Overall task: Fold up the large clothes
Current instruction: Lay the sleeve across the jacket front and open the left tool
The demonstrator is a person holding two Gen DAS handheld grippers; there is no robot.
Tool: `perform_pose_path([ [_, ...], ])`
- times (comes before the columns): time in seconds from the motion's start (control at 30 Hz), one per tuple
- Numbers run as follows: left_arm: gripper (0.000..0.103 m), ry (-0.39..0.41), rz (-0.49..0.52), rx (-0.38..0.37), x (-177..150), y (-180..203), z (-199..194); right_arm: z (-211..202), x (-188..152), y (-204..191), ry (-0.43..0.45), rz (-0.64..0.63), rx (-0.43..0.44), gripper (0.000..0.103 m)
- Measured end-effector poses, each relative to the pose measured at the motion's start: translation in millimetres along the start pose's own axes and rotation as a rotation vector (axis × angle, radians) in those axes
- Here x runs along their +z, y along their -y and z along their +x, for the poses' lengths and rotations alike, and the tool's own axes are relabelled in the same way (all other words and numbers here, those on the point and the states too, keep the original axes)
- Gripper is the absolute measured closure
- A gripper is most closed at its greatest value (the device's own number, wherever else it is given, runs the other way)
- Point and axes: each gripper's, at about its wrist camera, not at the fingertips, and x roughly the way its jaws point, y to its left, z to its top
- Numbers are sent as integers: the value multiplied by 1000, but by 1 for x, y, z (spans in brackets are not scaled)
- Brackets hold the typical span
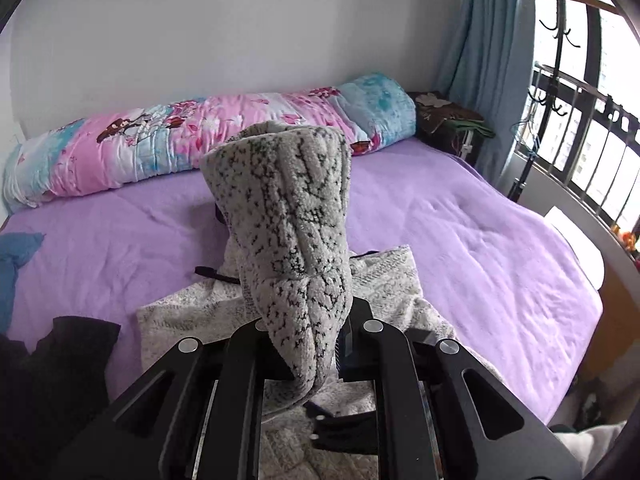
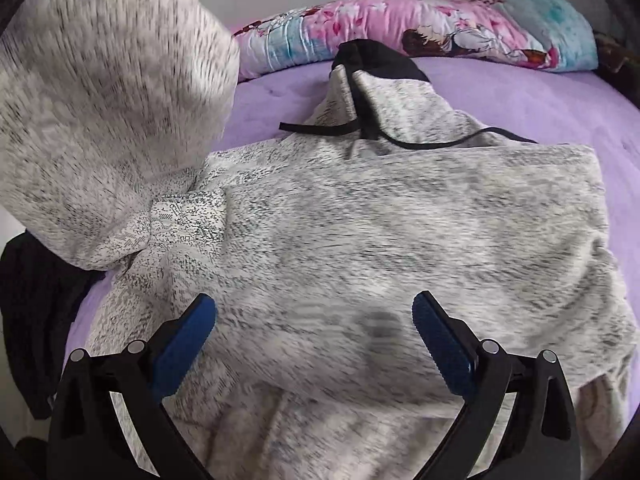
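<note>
left gripper (image 1: 308,344): fingers closed, pitched downward | right gripper (image 2: 314,340): fingers spread wide, pitched downward

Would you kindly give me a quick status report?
Left gripper shut on hoodie sleeve, lifted. Right gripper open above hoodie. Black garment beside it.

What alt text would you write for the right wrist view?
The right gripper, jaws open, hovers over a grey speckled hoodie spread on a purple bed sheet. A lifted, blurred part of the hoodie fills the upper left; a floral rolled quilt lies behind.
</note>
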Motion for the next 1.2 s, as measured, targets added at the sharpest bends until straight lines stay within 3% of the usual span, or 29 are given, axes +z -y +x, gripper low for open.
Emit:
perform_pose_path([
  [0.1, 92, -25, 16, -3, -8, 20, 27, -47, -9, 49, 52, 26, -31, 7],
  [0.23, 92, -74, 57, 30, -23, 48, 78, -87, -26, 127, 168, 289, -34, 7],
  [0.3, 92, -103, 65, 46, -36, 61, 107, -93, -30, 153, 181, 388, -31, 7],
  [0.53, 90, -166, 223, 185, -100, 118, 196, -101, -39, 194, 176, 423, -70, 7],
  [0.57, 83, -178, 222, 196, -108, 120, 205, -99, -40, 197, 170, 427, -77, 7],
  [0.67, 7, -233, 230, 180, -133, 124, 225, -97, -38, 205, 150, 426, -91, 7],
  [0.83, 6, -158, 291, 203, -149, 132, 208, -96, -31, 202, 158, 400, -89, 7],
  [1.0, 6, -80, 288, 115, -144, 126, 166, -87, -24, 185, 159, 361, -64, 7],
  [1.13, 6, -48, 215, 42, -132, 103, 131, -86, -8, 163, 170, 278, -60, 7],
  [1.2, 6, -38, 171, 23, -127, 85, 116, -82, 3, 150, 169, 236, -6, 7],
])
